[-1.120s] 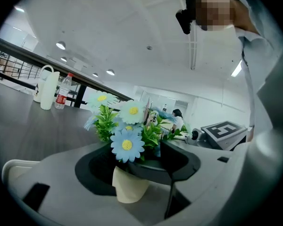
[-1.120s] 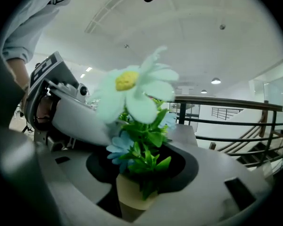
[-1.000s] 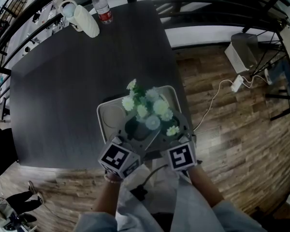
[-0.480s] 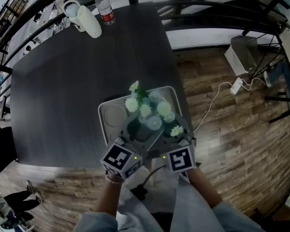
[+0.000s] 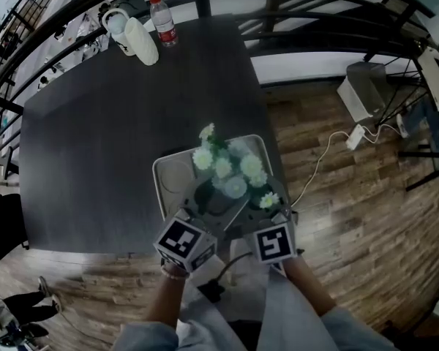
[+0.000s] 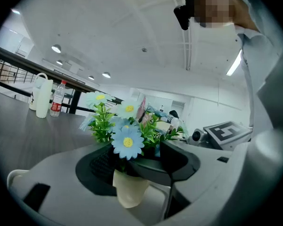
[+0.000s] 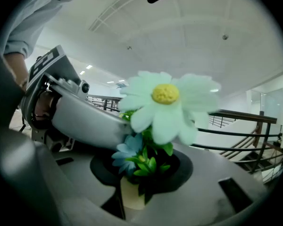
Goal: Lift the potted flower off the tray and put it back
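The blooms of the potted flower (image 5: 227, 172) cover its pot (image 6: 129, 192) almost wholly in the head view. Whether the base rests on the tray (image 5: 161, 194) or hangs just above it cannot be told. The gripper views show only a pale sliver of surface behind the pot. One big daisy, close and blurred, fills the middle of the right gripper view and hides what lies behind it.

The plant is upright over the middle and right part of the tray. It has pale blue and white-green daisies with yellow centres, bright green leaves and a small cream pot that tapers downward. The left tongs (image 6: 134, 173) are clenched on the pot, dark pads against its upper wall under the foliage. The right tongs (image 7: 140, 180) have just been closing and grasp the same pot from the other side, the pot between their pads.

The tray lies at the near right corner of the dark table (image 5: 117, 123). Its right rim is near the table edge, with wooden floor (image 5: 351, 218) beyond. A wide stretch of table top separates the tray from a water bottle (image 5: 163, 22) and a white jug (image 5: 135, 36) at the far edge — both well apart from the tongs.
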Available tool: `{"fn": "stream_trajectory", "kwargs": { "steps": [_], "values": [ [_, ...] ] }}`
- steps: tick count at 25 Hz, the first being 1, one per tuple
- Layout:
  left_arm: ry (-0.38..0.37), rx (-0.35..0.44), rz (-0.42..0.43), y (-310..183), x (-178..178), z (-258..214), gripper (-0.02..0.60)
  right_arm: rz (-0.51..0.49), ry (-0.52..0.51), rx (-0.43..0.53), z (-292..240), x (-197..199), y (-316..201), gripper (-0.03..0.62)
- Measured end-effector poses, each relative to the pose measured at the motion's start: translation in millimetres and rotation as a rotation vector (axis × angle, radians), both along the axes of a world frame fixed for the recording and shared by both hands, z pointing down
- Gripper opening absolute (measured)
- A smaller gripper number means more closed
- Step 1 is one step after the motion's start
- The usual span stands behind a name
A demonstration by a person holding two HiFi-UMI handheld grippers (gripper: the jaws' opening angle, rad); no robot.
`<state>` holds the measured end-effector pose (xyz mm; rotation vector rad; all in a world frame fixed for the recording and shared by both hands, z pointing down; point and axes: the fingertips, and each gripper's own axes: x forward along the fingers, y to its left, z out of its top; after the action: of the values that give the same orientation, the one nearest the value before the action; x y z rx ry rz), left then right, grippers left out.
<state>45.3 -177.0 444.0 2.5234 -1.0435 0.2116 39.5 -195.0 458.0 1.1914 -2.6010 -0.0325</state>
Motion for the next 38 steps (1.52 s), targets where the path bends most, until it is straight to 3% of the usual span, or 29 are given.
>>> {"fn": "stream_trajectory", "kwargs": {
  "steps": [3,8,13,16,26,31,38],
  "values": [
    [-0.014,-0.005,-0.001,5,1,-9,0.270,0.020,-0.010,0.019,-11,3,2,0.127],
    [0.059,0.096,-0.012,7,4,-43,0.270,0.019,-0.005,0.051,-33,3,10,0.127],
    [0.036,0.117,-0.010,17,-2,-64,0.269,0.020,-0.045,0.081,-63,-3,17,0.127],
    [0.076,0.163,-0.020,22,-4,-86,0.268,0.012,-0.037,0.096,-77,-6,23,0.127],
    [0.043,0.202,-0.007,41,-14,-118,0.267,0.001,-0.037,0.173,-123,-15,38,0.127],
    [0.111,0.263,-0.010,50,-11,-149,0.267,0.010,-0.025,0.192,-142,-13,49,0.127],
    [0.123,0.310,-0.009,61,-14,-168,0.267,0.014,-0.022,0.234,-162,-16,58,0.127]
  ]
}}
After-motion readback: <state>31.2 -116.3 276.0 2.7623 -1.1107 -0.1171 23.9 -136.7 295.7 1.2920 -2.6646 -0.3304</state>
